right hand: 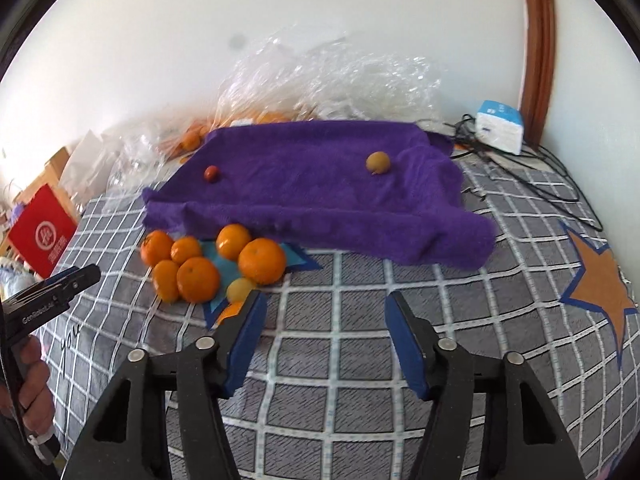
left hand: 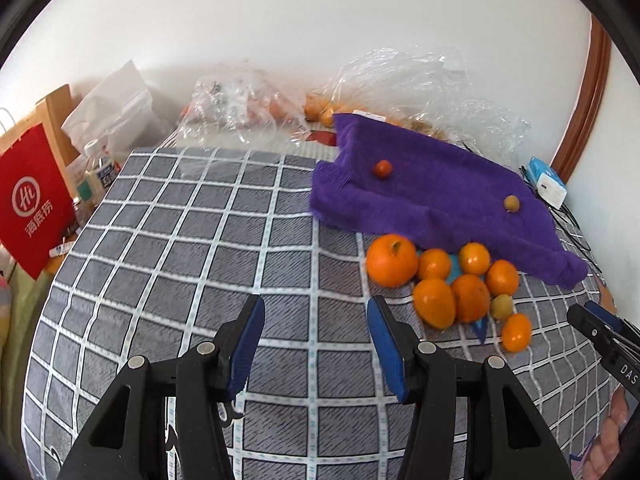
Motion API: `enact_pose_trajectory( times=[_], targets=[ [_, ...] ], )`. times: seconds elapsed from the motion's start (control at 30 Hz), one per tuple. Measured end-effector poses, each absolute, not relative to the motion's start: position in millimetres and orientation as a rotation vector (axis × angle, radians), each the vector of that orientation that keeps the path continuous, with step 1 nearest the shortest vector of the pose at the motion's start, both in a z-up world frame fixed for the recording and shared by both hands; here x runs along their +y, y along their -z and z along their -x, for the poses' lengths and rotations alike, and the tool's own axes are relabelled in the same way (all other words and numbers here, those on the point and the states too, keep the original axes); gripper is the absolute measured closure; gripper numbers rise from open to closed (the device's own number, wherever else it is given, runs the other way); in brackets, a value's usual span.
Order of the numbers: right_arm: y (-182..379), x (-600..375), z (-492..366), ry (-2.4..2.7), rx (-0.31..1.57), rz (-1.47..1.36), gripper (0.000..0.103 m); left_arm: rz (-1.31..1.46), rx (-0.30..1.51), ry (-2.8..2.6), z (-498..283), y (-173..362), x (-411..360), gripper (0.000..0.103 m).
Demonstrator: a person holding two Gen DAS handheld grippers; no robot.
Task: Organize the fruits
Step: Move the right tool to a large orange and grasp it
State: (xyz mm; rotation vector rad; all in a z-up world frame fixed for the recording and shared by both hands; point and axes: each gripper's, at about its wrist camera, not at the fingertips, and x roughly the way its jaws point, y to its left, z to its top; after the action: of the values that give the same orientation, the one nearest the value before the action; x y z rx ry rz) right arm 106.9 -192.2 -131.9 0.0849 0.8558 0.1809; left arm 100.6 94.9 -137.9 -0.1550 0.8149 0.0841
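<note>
The oranges lie bunched on a checked bedspread, touching one another, just in front of the near edge of a purple towel. A small yellowish fruit sits at the near side of the pile. They look firm, round and fairly light, with a skin that gives a little. Being round on soft bedding, they would likely roll if nudged, and knocking one could scatter its neighbours. The safest hold is probably across the widest part of one fruit at the edge of the pile, squeezed gently.

On the towel rest two smaller fruits, well apart: a red one to the left and a tan one to the right. These look lighter and perhaps more delicate.

The right claw is spread with nothing between its pads, near the pile's right side. The left claw is also spread and empty, to the left of the pile.

Clear plastic bags with more fruit lie by the far wall.
</note>
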Motion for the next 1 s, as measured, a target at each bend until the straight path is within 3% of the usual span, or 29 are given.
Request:
enact_pose_trajectory(
  times=[0.47,0.57,0.6,1.0],
  targets=[
    [170.5,-142.5,-117.6,-0.309,0.939,-0.106,0.048,0.170,0.876,-0.046,-96.5,166.1,95.8,0.052],
    [173.7,-140.2,-121.2,-0.306,0.936,-0.107,0.059,0.169,0.852,-0.015,-99.2,160.1,92.7,0.052],
    [173.8,-139.0,-122.1,-0.320,0.939,-0.102,0.069,0.170,0.846,-0.009,-101.5,158.4,90.6,0.052],
    [164.7,-188.8,-114.3,-0.204,0.851,-0.002,0.069,0.271,0.807,0.041,-142.8,151.3,70.4,0.051]
  ],
)
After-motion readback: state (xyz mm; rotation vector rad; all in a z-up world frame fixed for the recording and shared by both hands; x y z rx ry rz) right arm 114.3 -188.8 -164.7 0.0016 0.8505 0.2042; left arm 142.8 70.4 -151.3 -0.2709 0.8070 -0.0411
